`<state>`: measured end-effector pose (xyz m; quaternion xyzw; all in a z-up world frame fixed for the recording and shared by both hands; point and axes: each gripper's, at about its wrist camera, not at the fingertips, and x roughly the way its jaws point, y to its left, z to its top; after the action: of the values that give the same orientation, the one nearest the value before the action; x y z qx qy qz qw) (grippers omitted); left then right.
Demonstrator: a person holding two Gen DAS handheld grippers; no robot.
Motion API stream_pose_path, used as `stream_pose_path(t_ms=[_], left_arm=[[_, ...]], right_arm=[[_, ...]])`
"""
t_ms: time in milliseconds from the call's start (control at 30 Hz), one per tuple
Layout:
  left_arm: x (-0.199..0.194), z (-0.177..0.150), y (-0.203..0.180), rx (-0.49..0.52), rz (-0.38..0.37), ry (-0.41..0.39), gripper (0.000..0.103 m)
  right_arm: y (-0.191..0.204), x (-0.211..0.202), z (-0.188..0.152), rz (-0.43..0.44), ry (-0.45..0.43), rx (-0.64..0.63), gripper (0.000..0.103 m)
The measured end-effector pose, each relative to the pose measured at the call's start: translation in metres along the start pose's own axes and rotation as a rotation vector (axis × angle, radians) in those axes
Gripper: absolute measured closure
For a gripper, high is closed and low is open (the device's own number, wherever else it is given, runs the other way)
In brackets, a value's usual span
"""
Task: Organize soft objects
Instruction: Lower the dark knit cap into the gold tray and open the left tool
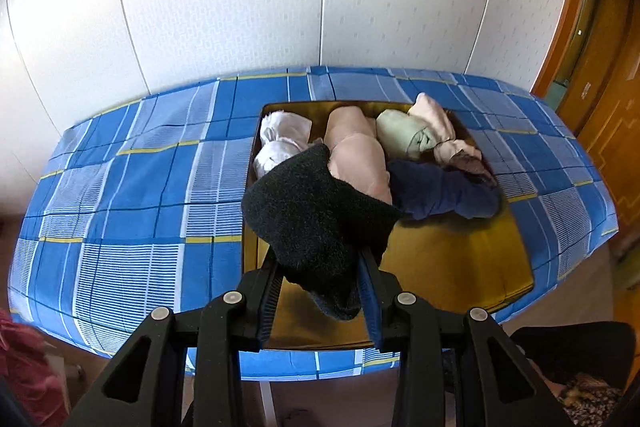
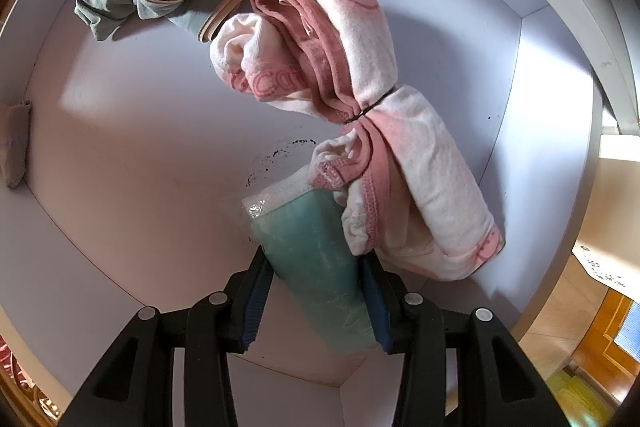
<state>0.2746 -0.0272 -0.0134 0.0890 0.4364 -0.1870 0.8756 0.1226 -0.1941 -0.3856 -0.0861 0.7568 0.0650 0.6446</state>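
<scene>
Left fingers (image 1: pixel 320 291) pinching fuzzy black sock (image 1: pixel 316 223) above yellow tray (image 1: pixel 460 259); right fingers (image 2: pixel 316 299) pinching teal plastic-wrapped pack (image 2: pixel 316 259) beside pink rolled towel (image 2: pixel 360 67).

A fuzzy black fleece cloth (image 1: pixel 316 211) looks matt and nubbly; the blue checked cotton tablecloth (image 1: pixel 132 183) is smooth. The pink-and-white terry towel roll (image 2: pixel 360 99) is soft-napped — the teal packet (image 2: pixel 316 267) glossy plastic.
</scene>
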Motion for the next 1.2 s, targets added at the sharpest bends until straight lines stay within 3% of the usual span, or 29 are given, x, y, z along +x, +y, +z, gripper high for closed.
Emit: stream_pose_path(t_ms=[433, 1200], left_arm=[[0.036, -0.007, -0.003, 0.057, 0.081, 0.07, 0.067], [0.08, -0.015, 0.002, 0.081, 0.144, 0.185, 0.065]], right_arm=[[0.0, 0.0, -0.001, 0.003, -0.001, 0.005, 0.059], [-0.002, -0.002, -0.001, 0.015, 0.0, 0.016, 0.059]])
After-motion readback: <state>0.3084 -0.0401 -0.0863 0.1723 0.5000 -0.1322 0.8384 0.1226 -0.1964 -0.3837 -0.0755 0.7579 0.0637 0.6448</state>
